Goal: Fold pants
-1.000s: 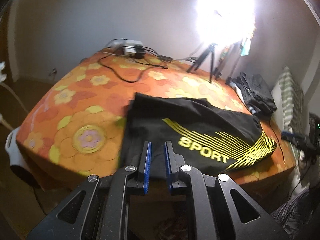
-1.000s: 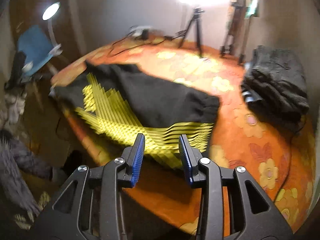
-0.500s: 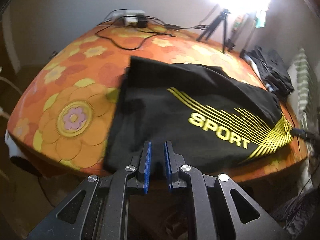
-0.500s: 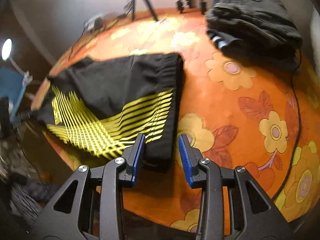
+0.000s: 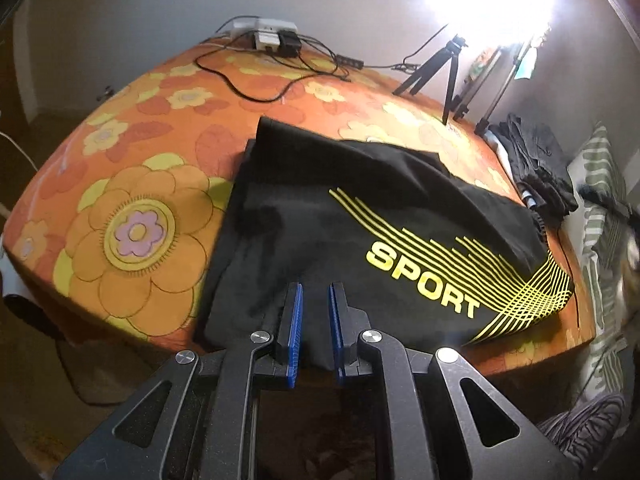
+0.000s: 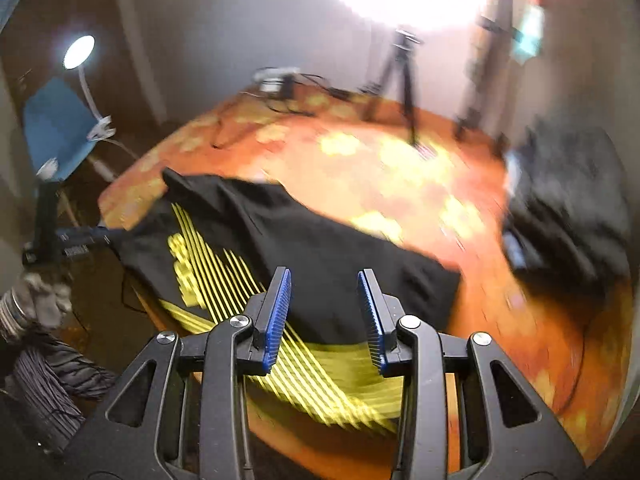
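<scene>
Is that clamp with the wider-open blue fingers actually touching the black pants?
Cannot tell. In the blurred right wrist view the right gripper is open over the pants, but neither contact nor gap shows plainly.

Pants lie on the surface near its front edge, power strip behind, folded clothes right.

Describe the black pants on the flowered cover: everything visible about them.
The black pants are soft knit-looking fabric, printed with yellow stripes and the word SPORT. They lie flat but rumpled on the orange flowered cover, one layer folded over another, near the front edge. Neither the left tool nor the right tool, both open, grips them.
</scene>
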A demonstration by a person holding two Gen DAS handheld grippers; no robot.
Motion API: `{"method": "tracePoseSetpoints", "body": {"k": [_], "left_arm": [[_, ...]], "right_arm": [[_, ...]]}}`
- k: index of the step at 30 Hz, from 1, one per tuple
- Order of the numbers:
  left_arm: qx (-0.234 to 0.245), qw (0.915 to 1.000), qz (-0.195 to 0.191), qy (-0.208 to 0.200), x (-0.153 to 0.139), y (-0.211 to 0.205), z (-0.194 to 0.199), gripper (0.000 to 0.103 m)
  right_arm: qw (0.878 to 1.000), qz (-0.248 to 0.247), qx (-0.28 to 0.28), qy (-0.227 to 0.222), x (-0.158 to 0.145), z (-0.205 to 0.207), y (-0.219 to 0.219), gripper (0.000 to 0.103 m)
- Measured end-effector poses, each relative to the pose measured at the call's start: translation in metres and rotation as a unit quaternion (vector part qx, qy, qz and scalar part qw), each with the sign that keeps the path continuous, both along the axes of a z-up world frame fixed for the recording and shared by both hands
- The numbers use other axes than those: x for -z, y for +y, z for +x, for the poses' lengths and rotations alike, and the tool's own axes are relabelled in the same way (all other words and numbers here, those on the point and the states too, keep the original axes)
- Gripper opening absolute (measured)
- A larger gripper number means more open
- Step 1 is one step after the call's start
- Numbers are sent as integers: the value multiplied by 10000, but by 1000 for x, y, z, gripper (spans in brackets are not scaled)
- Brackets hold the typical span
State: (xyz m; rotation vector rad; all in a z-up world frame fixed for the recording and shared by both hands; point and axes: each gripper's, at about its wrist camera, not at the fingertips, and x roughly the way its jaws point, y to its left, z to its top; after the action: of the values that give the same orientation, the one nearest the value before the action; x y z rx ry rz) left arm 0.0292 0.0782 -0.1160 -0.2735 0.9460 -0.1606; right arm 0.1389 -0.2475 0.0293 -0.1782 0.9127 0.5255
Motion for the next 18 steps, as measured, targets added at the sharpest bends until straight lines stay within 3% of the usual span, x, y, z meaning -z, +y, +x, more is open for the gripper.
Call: {"method": "tracePoseSetpoints", "body": {"k": [4, 9, 14, 18], "left_arm": [[-52, 10000, 62, 26, 3, 6, 1, 12], [-175, 9998, 56, 102, 9, 19, 1, 12], [-134, 9996, 60, 230, 18, 23, 1, 12], [-89, 9996, 161, 207, 18, 22, 2, 12]], "right_arm": [[9983, 97, -326, 467, 17, 57, 47, 42], [9933, 135, -526, 1024, 71, 112, 87, 52], [9880, 266, -482, 1440, 115, 141, 101, 52], [9858, 327, -615, 1530, 127, 144, 111, 52]]}}
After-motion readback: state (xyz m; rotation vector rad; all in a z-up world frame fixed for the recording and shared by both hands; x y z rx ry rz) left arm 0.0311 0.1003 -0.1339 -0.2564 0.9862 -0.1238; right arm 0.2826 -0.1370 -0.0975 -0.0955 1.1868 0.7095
